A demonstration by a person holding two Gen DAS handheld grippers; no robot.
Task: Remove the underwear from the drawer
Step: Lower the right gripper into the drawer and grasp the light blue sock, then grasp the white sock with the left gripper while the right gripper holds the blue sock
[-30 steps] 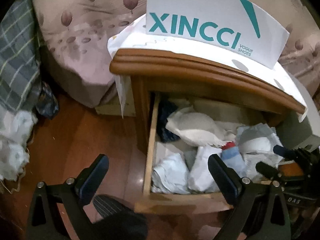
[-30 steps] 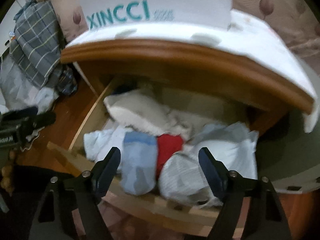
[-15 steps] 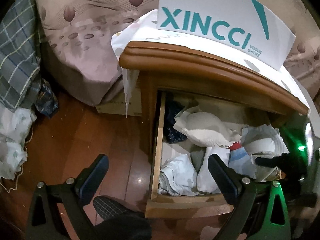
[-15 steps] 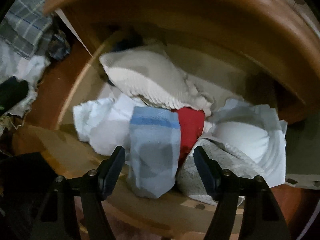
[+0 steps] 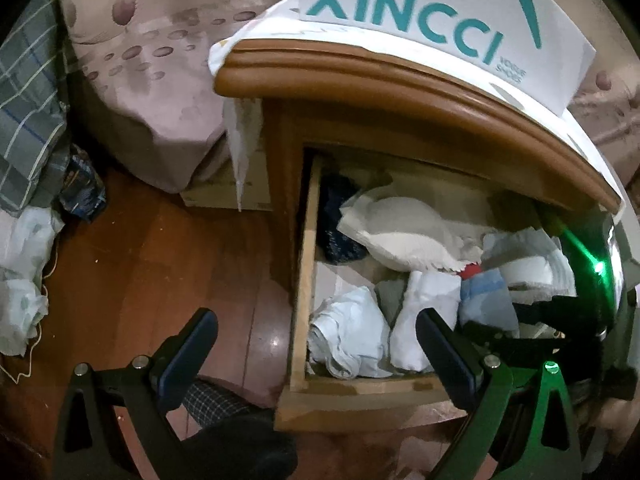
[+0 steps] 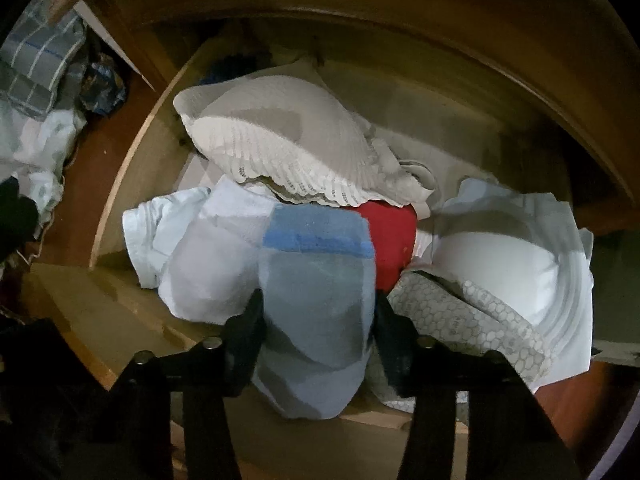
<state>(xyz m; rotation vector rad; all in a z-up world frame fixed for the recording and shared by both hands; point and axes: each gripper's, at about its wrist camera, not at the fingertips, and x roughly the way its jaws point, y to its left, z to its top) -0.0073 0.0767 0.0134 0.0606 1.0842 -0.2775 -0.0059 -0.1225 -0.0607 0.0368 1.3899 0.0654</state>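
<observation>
The wooden drawer [image 5: 305, 280] of the nightstand stands pulled out and is full of folded underwear. In the right wrist view a pale blue pair with a darker blue band [image 6: 316, 292] lies at the front of the drawer [image 6: 120, 184]. My right gripper [image 6: 318, 314] points down on it, jaws closing, one finger [image 6: 248, 320] pressed against each side of the fabric. A red piece [image 6: 390, 240] and a white lace piece [image 6: 280, 144] lie behind it. My left gripper [image 5: 316, 320] hangs open above the drawer's front left corner, holding nothing. From there the right gripper [image 5: 520, 316] shows at the blue pair [image 5: 486, 300].
A white XINCCI shoe box [image 5: 440, 12] sits on the nightstand top [image 5: 400, 76], which overhangs the drawer's back. Left of it are a pink patterned bedcover [image 5: 152, 72], plaid cloth [image 5: 24, 112] and bags on the wooden floor [image 5: 160, 272]. A patterned grey garment [image 6: 472, 320] and white garments [image 6: 500, 264] fill the drawer's right side.
My right gripper dropped into the drawer, tilted steeply down, and its jaws came together around the pale blue pair. My left gripper sank slightly and stayed open.
</observation>
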